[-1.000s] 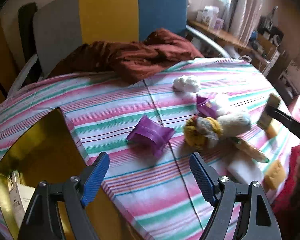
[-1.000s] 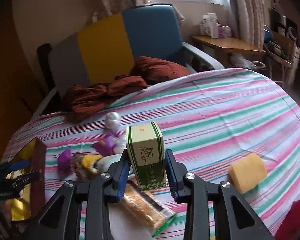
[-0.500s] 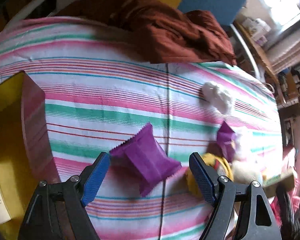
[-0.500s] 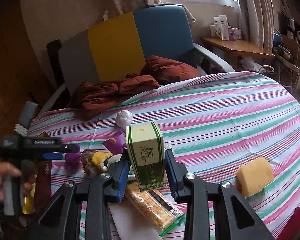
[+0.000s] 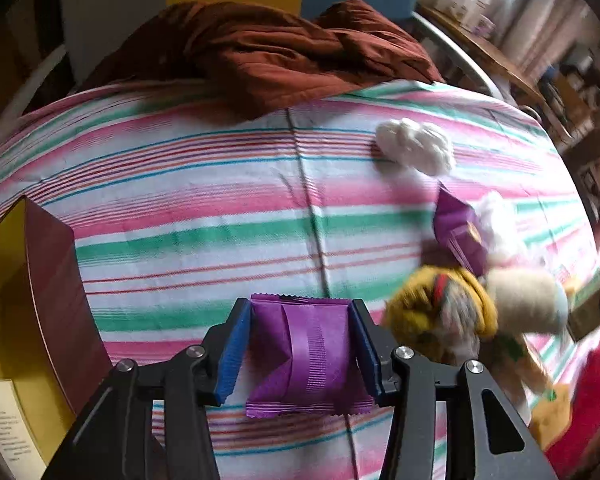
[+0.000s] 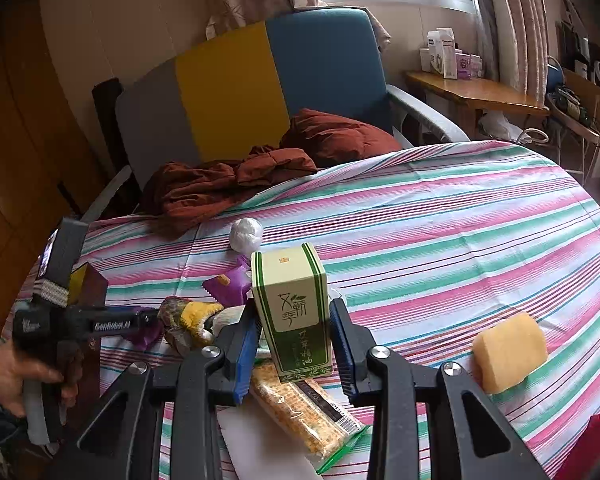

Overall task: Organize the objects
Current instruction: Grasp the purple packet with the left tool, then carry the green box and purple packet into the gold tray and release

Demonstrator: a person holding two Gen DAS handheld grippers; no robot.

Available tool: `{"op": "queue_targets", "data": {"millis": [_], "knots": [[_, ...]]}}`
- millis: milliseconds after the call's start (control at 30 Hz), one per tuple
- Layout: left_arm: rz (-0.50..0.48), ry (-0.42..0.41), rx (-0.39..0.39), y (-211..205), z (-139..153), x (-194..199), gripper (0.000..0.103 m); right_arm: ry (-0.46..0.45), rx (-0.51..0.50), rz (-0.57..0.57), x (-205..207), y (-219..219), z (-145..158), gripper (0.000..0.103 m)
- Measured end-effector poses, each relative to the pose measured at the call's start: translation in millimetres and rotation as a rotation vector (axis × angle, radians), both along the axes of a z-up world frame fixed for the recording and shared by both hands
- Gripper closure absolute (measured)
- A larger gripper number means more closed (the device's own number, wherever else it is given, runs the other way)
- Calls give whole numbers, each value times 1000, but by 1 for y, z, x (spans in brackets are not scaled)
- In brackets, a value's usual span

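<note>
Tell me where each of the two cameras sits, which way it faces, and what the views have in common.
Left wrist: rides the left gripper, looking steeply down at the striped tablecloth; its jaws are closing around a purple packet; no hand shows.
Right wrist: rides the right gripper, angled down across the table toward the armchair, jaws shut on a green box; a hand holding the left gripper shows at left.
Shared: tablecloth, brown cloth, white wad, yellow glove.
</note>
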State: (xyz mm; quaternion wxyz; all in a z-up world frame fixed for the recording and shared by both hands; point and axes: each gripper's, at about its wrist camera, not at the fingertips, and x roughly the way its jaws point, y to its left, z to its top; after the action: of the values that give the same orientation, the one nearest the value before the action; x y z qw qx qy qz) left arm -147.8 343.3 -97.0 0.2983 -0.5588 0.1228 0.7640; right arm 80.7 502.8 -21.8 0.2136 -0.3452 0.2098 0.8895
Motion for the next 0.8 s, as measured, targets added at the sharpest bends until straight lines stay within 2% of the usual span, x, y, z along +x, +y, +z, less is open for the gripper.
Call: {"op": "queue_targets", "data": {"millis": [233,467,600,800], "knots": [[-37,52,91,-28,28,22,54,20,-4,-3,3,1,3,69],[-66,242,192,-60,82,52,54,26,7,20,1,-4,4,69],[-37,330,236,-96,107,66,54,19,11,45,-4,-10,4,69],[29,404,243,-151,119,74,54,-4,3,112,-15,-31,7,69]]}}
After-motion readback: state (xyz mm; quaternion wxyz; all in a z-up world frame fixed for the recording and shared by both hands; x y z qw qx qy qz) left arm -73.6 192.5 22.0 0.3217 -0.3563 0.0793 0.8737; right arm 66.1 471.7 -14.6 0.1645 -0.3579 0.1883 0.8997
